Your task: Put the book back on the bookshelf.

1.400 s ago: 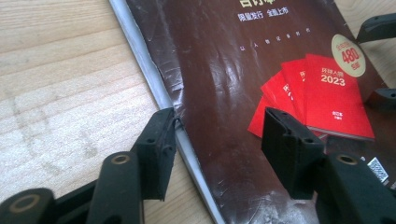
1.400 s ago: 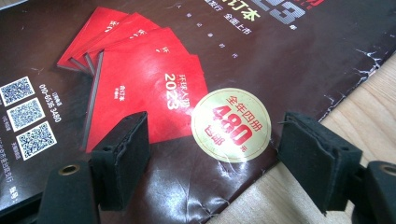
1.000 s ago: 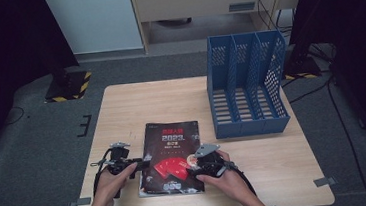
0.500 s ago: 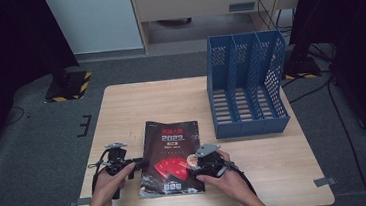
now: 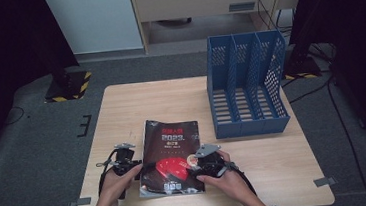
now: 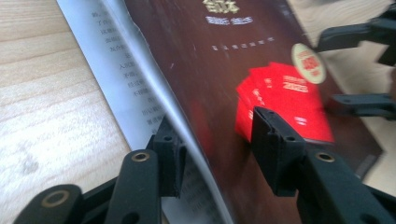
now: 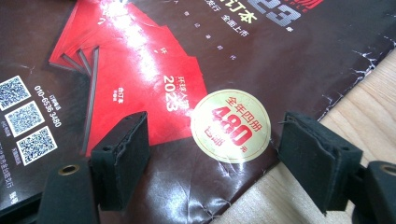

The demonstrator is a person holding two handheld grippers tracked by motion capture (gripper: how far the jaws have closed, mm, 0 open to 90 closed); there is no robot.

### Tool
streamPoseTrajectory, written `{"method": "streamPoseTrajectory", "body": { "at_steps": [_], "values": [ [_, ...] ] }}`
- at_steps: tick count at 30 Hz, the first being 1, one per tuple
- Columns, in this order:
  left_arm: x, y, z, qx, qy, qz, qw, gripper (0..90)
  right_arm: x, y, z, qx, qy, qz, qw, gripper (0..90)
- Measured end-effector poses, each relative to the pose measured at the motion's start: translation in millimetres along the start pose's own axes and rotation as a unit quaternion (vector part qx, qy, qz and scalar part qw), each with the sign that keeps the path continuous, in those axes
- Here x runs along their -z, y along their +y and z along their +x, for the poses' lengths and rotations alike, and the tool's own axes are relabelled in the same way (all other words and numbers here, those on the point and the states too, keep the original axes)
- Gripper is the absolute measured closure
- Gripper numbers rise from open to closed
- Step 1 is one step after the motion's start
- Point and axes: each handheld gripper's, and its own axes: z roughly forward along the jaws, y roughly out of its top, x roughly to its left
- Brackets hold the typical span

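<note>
While the dark-covered magazine [image 5: 171, 156] lies flat near the front edge of the wooden worktop [image 5: 131, 102], both hand-held grippers work at its lower half. The left hand-held gripper [image 5: 128, 164] sits at the magazine's left edge, gripped by the person's left hand [image 5: 112, 184]. In the left gripper view its jaws stand apart with the lifted front cover [image 6: 187, 121] rising between them: one pad lies under the cover, over the printed white page [image 6: 121, 88], the other above the glossy face. Whether the pads press on the cover cannot be told. The right hand-held gripper [image 5: 207, 162] rests over the magazine's lower right part. In the right gripper view its jaws are spread wide, one pad over the red artwork [image 7: 135, 79], the other beyond the creased edge above bare wood, with the round cream sticker [image 7: 231, 127] between them; nothing is clamped. A blue three-slot file rack [image 5: 247, 85] stands well apart at the worktop's far right.
</note>
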Motion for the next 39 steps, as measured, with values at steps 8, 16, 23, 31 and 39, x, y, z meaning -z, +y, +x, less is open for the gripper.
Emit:
{"method": "streamPoseTrajectory", "body": {
  "at_steps": [8,16,23,31,39],
  "values": [
    [-7.9,1.4,-6.0,-0.02,0.014,0.004,0.9997,72.8,-0.1,0.0,0.4,0.001,0.001,0.0,1.0,23.5],
    [-1.0,0.6,-11.6,-0.03,0.005,-0.011,0.9995,86.9,-0.4,-0.7,-8.3,-0.025,0.005,0.007,0.9996,16.2],
    [9.8,2.4,-19.0,-0.057,-0.005,-0.035,0.9978,88.8,1.3,-2.1,-16.5,-0.055,0.033,-0.002,0.998,16.3],
    [20.5,3.5,-19.8,-0.037,-0.052,-0.057,0.9963,89.0,0.5,-0.6,-22.2,-0.069,0.041,-0.003,0.9968,16.6],
    [35.0,7.9,-26.4,-0.036,-0.089,-0.081,0.9921,89.0,-3.3,8.3,-25.5,-0.07,0.057,0.0,0.9959,15.1]
  ]
}}
